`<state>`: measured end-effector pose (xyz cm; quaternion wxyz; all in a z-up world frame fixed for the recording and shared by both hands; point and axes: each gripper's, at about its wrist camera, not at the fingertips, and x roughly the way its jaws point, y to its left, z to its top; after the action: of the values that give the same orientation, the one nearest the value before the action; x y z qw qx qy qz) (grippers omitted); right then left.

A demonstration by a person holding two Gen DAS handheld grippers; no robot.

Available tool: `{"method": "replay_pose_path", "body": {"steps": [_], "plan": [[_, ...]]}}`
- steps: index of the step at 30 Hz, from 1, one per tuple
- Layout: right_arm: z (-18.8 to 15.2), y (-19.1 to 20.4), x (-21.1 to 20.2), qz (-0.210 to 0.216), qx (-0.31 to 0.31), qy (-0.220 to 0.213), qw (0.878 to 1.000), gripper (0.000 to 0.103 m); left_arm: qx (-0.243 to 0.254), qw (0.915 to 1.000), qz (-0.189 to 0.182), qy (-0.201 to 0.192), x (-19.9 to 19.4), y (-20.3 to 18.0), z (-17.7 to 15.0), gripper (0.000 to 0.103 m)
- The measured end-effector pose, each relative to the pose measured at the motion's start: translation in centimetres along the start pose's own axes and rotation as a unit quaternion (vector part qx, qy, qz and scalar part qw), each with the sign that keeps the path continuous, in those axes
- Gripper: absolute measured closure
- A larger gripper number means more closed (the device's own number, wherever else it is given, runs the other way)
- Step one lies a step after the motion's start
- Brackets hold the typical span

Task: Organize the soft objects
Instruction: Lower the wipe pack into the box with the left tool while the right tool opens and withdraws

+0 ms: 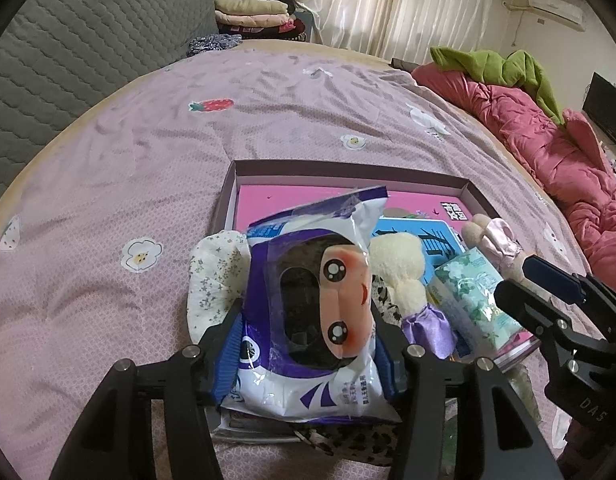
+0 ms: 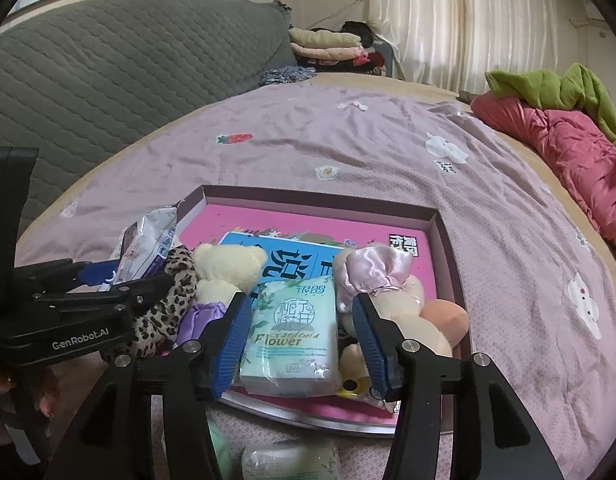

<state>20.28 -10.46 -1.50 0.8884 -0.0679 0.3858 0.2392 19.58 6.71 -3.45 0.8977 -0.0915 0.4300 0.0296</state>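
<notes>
While both grippers hang over the near edge of the shallow box [image 2: 440,240] that lies on the purple bedspread [image 2: 348,140], each has a soft packet between its fingers. The left gripper [image 1: 308,344] stands around a white and purple wet-wipe pack [image 1: 308,312], which is tilted up with its far end over the box; the blue pads are at the two sides of the pack, and in the left wrist view they seem to touch it, but I cannot tell if they really press on it. The right gripper [image 2: 300,344] stands around a pale green tissue pack [image 2: 292,332] printed with the word Flower. This pack rests on the near part of the box, and a small gap shows at both sides between it and the pads, so this gripper is open and does not grip. Inside the box there is a cream teddy bear [image 2: 228,268] with a purple satin bow, just left of the tissue pack, and a second plush toy with a pink satin bow [image 2: 380,272] just right of it, with a peach-coloured soft ball [image 2: 448,316] beside that. A leopard-print cloth [image 2: 164,308] lies at the left near corner, under the left gripper. Red bedding [image 1: 548,152] with a green cloth [image 1: 508,64] on it lies far at the right side of the bed.
</notes>
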Motion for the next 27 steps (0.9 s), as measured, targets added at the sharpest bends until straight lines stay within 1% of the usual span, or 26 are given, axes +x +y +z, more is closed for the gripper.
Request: {"method": "replay_pose_path", "body": {"steps": [13, 17, 21, 24, 27], "plan": [[0.0, -0.2, 0.1, -0.006, -0.001, -0.001, 1.0, 0.043, -0.011, 0.9998, -0.013, -0.014, -0.9, 0.4, 0.3, 0.045], [0.0, -0.5, 0.0, -0.009, 0.001, -0.002, 1.0, 0.042, -0.024, 0.999, -0.026, -0.027, -1.5, 1.0, 0.6, 0.044], [-0.1, -0.7, -0.2, -0.012, 0.002, -0.005, 1.0, 0.041, -0.025, 0.9983, -0.034, -0.041, -2.0, 1.0, 0.8, 0.043], [-0.1, -0.7, -0.5, -0.015, 0.002, -0.01, 1.0, 0.04, -0.022, 0.9977, -0.033, -0.055, -2.6, 1.0, 1.0, 0.043], [0.0, -0.8, -0.7, -0.015, 0.003, -0.015, 1.0, 0.037, -0.024, 0.9967, -0.033, -0.071, -3.4, 1.2, 1.3, 0.043]]}}
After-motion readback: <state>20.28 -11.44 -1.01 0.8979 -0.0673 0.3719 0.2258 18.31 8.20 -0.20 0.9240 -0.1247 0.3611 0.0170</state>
